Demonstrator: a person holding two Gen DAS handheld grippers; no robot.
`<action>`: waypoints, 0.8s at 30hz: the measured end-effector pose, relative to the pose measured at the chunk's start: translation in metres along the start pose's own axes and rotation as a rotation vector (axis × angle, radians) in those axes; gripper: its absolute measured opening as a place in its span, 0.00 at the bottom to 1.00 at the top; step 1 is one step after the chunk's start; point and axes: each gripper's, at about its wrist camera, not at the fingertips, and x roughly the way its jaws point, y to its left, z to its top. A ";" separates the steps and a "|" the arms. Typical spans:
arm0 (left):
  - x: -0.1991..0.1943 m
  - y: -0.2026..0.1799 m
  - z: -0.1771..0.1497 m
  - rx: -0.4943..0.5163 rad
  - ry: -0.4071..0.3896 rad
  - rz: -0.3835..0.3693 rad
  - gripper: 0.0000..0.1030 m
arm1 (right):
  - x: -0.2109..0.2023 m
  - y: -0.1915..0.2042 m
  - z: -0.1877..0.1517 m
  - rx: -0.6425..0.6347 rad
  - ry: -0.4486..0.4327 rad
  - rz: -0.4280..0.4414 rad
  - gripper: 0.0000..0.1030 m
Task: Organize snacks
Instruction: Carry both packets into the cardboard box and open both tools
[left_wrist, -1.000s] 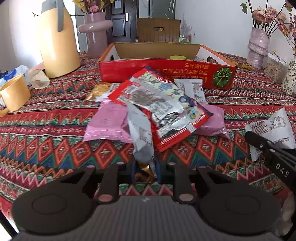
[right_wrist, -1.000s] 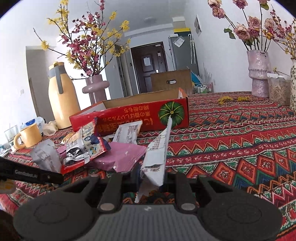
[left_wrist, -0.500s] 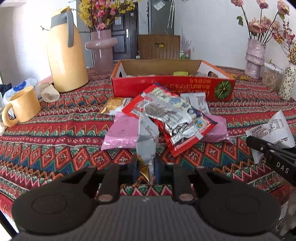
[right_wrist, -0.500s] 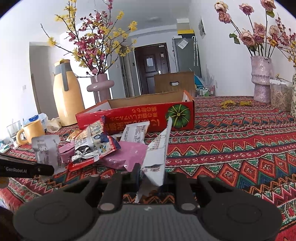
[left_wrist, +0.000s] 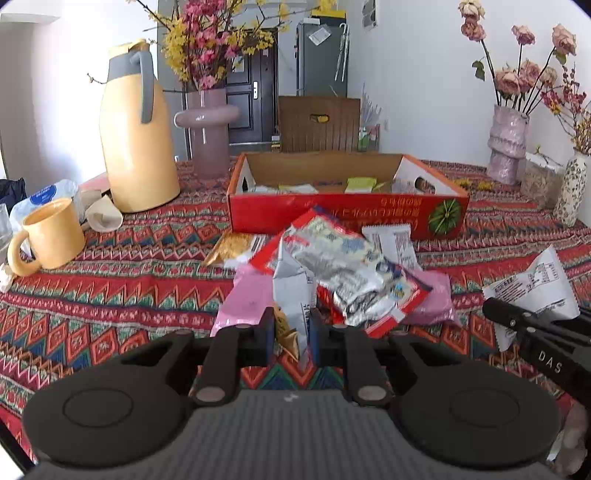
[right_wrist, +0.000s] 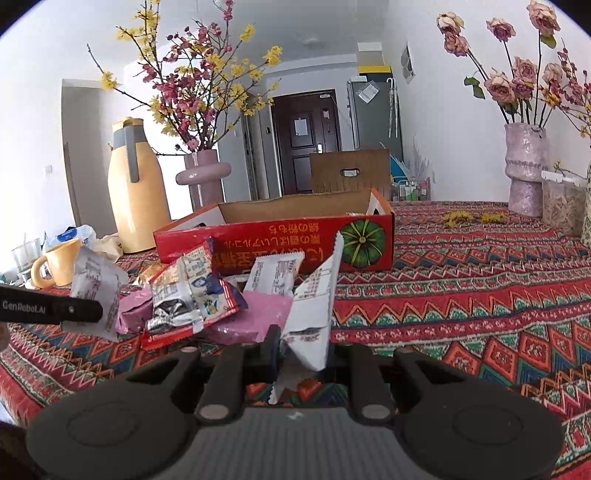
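Two packets are held, one per gripper. From the left wrist view, the left gripper pinches a silver packet low in the centre; its print is too small to read. Behind it, mid-frame, a pile of red, silver and pink packets lies on the patterned cloth, in front of the red box, whose front bears upside-down East Asian characters and a green pumpkin picture. Snacks inside the box are mostly hidden by its wall. At lower right the right gripper enters, marked "DAS", with a white packet in it. A yellow mug and jug stand at left.

From the right wrist view, the right gripper is pressed on the white packet, which stands up at centre, its black print unreadable. The box sits behind, mid-frame, and the pile left of centre. At the left edge the left gripper reads "GenRoboLAI", cut off by the frame, with the silver packet behind it.
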 end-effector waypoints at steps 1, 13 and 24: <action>0.000 0.000 0.002 -0.002 -0.006 -0.001 0.18 | 0.000 0.001 0.002 -0.003 -0.003 -0.001 0.17; 0.011 0.005 0.038 -0.015 -0.068 -0.014 0.18 | 0.014 0.006 0.034 -0.028 -0.047 -0.006 0.17; 0.034 0.015 0.090 -0.042 -0.128 -0.017 0.18 | 0.043 0.012 0.082 -0.060 -0.096 -0.027 0.17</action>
